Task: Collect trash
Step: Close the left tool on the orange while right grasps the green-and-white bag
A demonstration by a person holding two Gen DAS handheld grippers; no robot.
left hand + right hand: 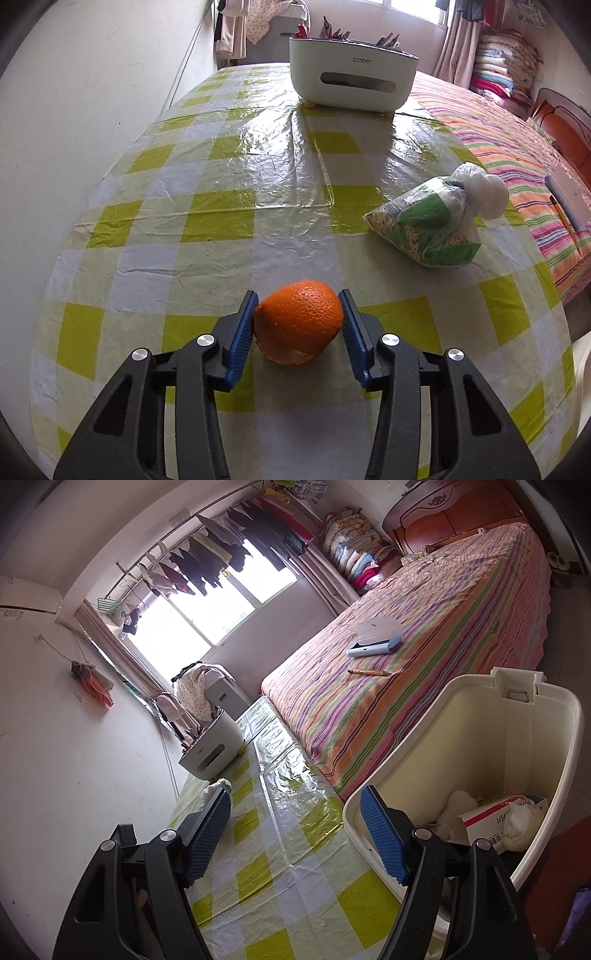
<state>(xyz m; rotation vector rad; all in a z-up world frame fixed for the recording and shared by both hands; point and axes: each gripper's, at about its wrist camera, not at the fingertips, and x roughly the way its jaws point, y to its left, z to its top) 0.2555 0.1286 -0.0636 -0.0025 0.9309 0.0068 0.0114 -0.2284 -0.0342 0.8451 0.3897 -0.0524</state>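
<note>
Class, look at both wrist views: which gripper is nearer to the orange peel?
Left. The left gripper has the orange peel between its fingers on the checked table. The right gripper stands open by the white bin, no peel in its view.

glossy plastic tablecloth [236, 177], dimpled orange peel [299, 321]

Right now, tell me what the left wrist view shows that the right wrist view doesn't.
Left wrist only: the left gripper around an orange peel and a green-printed plastic bag.
Right wrist only: the right gripper, its right finger inside the rim of a cream plastic trash bin holding a white-and-red carton.
Both: the green-checked tablecloth, white tissue box and striped bed.
</note>
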